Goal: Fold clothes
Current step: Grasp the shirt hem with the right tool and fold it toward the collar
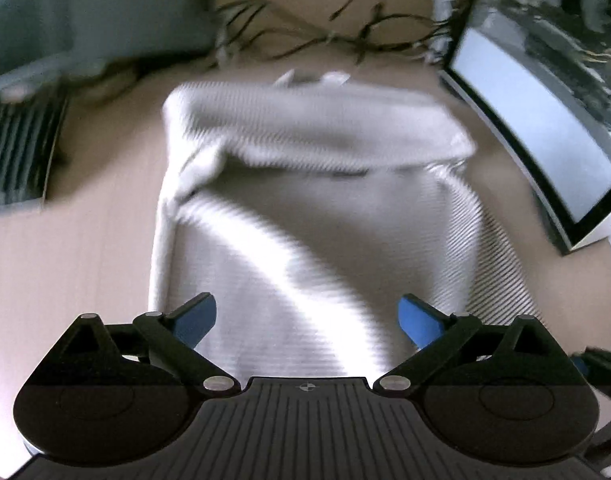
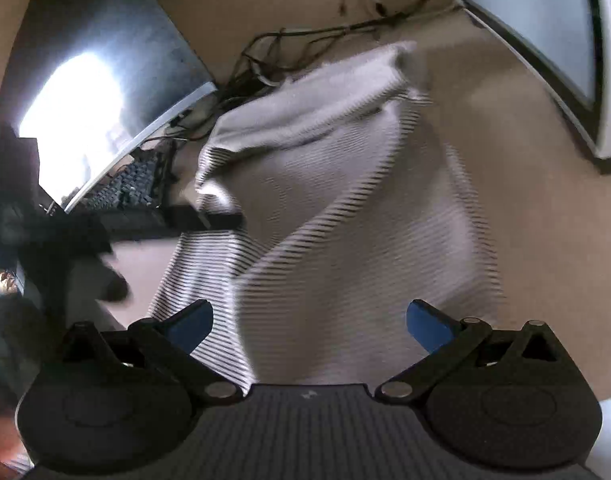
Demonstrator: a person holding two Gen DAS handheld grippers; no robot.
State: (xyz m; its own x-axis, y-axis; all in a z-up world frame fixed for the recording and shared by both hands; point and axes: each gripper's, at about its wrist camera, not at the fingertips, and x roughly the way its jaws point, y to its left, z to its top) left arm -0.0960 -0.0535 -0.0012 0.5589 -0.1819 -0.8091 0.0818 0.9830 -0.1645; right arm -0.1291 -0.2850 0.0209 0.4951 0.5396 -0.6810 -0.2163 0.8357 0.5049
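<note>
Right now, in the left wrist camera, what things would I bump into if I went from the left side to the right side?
keyboard → striped white garment → monitor. The tangle of cables lies farther back, spread across the middle, so it has no clear place in this order.

Left wrist cam sits behind the left gripper (image 1: 307, 320), looking forward and down along blue fingers (image 1: 197, 318), close over the near end of the striped shirt (image 1: 305, 200) on the desk (image 1: 85, 260). Keyboard (image 1: 17, 156) at left edge, monitor (image 1: 533, 128) at right. Right wrist cam, same mount behind the right gripper (image 2: 309, 322), tilted, faces the shirt (image 2: 345, 208) from the near end, close. Both views share shirt, cables (image 1: 345, 36), desk (image 2: 525, 220), right monitor (image 2: 545, 20). Motion blur in both.
</note>
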